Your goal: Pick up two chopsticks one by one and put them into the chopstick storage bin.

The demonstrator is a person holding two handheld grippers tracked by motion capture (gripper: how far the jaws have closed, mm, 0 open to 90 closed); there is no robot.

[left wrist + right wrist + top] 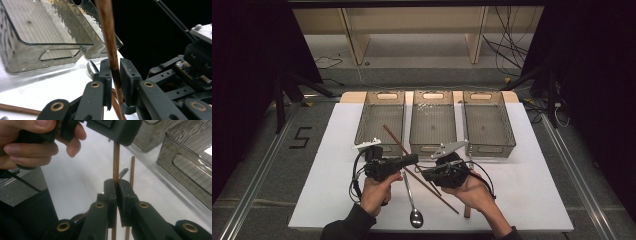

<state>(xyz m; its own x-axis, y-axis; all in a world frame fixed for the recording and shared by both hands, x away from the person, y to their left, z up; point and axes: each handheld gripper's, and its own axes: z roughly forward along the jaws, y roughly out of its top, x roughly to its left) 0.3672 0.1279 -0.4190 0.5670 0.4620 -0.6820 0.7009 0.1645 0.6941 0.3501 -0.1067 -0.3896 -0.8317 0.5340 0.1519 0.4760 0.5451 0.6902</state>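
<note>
A long brown chopstick [394,138] slants over the white table [522,190], lifted between both grippers. My left gripper [413,160] is shut on the chopstick [110,37], which rises between its pads. Just below and to the right, my right gripper [426,175] is shut on the same chopstick [116,162]. The right gripper view shows the left gripper [112,130] holding the stick a little farther up. A second chopstick [131,170] lies flat on the table beside them.
Three empty grey bins stand side by side at the back: left [360,131], middle [433,147] and right [490,148]. A metal spoon [414,212] lies near the front edge. A fork [90,68] rests by the bins.
</note>
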